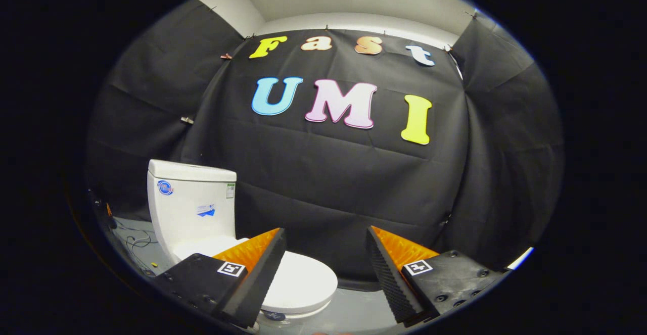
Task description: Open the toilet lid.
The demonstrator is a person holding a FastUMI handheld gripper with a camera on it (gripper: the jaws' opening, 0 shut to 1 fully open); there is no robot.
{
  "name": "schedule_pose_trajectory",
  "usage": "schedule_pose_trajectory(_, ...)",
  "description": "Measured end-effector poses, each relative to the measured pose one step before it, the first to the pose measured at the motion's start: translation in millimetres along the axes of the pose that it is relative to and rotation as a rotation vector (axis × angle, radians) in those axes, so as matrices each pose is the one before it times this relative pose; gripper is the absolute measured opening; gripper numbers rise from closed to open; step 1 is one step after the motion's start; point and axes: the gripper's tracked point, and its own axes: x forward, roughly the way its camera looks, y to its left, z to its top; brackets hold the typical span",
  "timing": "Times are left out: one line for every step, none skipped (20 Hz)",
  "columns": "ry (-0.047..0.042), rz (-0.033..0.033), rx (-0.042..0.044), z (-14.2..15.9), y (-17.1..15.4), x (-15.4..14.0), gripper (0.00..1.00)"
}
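A white toilet stands on the floor ahead and to the left of my gripper [326, 236]. Its tank [194, 206] rises against the black cloth wall, with stickers on its front. The lid [301, 282] lies flat and closed over the bowl, its rounded front end showing between my two fingers. The left finger [258, 274] covers the lid's rear part. My gripper is open, with a wide gap and nothing between the fingers. It hovers above and in front of the lid, apart from it.
Grey floor [354, 312] shows under and in front of the toilet. Loose cables [136, 239] lie on the floor left of the tank. Black cloth [333, 183] walls the booth close behind and to the right.
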Motion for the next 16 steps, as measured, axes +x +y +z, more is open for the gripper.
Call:
schedule_pose_trajectory(0.03835, 0.02820, 0.01915, -9.94, 5.99, 1.61, 0.98)
schedule_pose_trajectory(0.05463, 0.02950, 0.03507, -15.47, 7.28, 1.86, 0.97)
schedule_pose_trajectory(0.05361, 0.00069, 0.04491, -14.97, 0.99, 2.81, 0.98)
schedule_pose_trajectory(0.04330, -0.00524, 0.05932, -12.58, -2.15, 2.75, 0.98)
schedule_pose_trajectory(0.05429, -0.00163, 0.06847, -13.75, -2.34, 3.91, 0.98)
schedule_pose_trajectory(0.06197, 0.00712, 0.06655, -17.55, -0.28, 3.74, 0.98)
schedule_pose_trajectory(0.06039, 0.00365, 0.06108, -19.55, 0.36, 3.68, 0.98)
schedule_pose_trajectory(0.06008, 0.00728, 0.06193, -18.26, -1.95, 3.87, 0.98)
schedule_pose_trajectory(0.06434, 0.01254, 0.06849, -19.51, -3.24, 7.75, 0.99)
schedule_pose_trajectory(0.07075, 0.00355, 0.06938, -19.30, -4.20, 3.90, 0.98)
schedule_pose_trajectory(0.06697, 0.00071, 0.06304, -19.25, -7.16, 6.52, 0.97)
schedule_pose_trajectory(0.05315, -0.00686, 0.05685, -15.50, -8.11, 8.05, 0.98)
schedule_pose_trajectory(0.04185, -0.01455, 0.04864, -11.07, -7.21, 9.13, 0.98)
schedule_pose_trajectory(0.03274, -0.01320, 0.04446, -11.14, -8.36, 7.42, 0.98)
schedule_pose_trajectory(0.02953, -0.00588, 0.04068, -8.57, -7.64, 5.58, 0.98)
schedule_pose_trajectory(0.02628, -0.00108, 0.02927, -8.52, -5.89, 7.08, 0.98)
